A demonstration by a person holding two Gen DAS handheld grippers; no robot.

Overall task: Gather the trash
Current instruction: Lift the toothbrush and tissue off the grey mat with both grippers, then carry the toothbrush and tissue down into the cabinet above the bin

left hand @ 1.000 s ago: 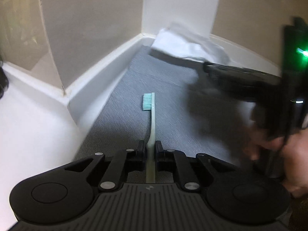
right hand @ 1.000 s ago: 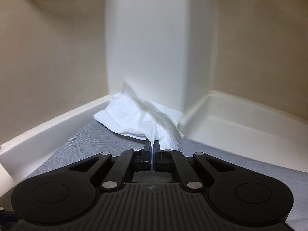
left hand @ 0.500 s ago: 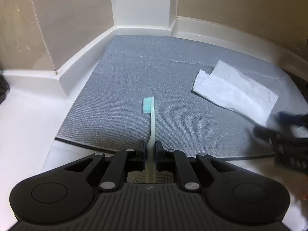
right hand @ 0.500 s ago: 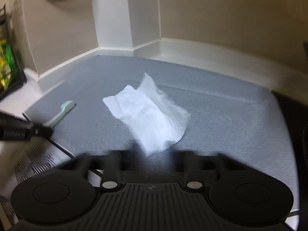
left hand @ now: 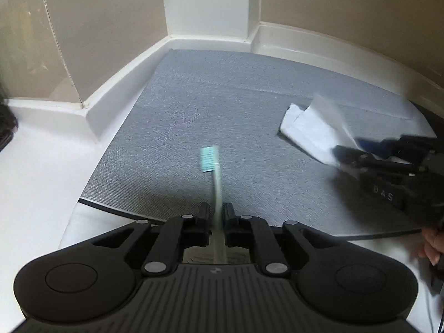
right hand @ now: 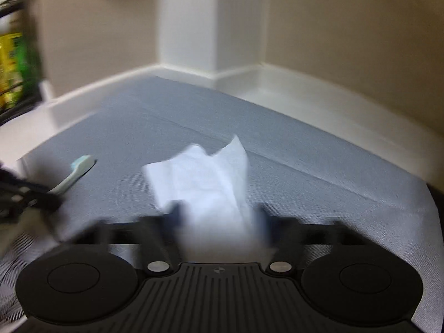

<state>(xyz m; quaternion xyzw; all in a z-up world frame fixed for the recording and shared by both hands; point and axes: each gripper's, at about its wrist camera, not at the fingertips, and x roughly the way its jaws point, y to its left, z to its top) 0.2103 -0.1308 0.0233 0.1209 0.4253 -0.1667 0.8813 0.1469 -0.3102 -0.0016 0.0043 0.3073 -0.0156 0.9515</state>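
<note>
My left gripper (left hand: 216,211) is shut on the pale handle of a toothbrush (left hand: 215,177). Its mint head hovers over the grey mat (left hand: 222,105). A crumpled white tissue (right hand: 205,177) lies on the mat, its near end between the blurred fingers of my right gripper (right hand: 219,213). Those jaws are closing around it and still stand apart. From the left wrist view, the right gripper (left hand: 349,152) reaches in from the right at the tissue (left hand: 308,130). The right wrist view shows the toothbrush (right hand: 79,170) and left gripper (right hand: 41,197) at the left edge.
White baseboard (left hand: 319,41) and a white column (left hand: 208,2) close off the corner behind the mat. A glass panel (left hand: 27,41) stands to the left. A dark rack with yellow-green packs (right hand: 11,55) is far left. White floor (left hand: 41,166) borders the mat.
Both hands have drawn back from the corner. The tissue came from the corner out onto the mat, was let go, and the right jaws now close around it again. The toothbrush stays gripped.
</note>
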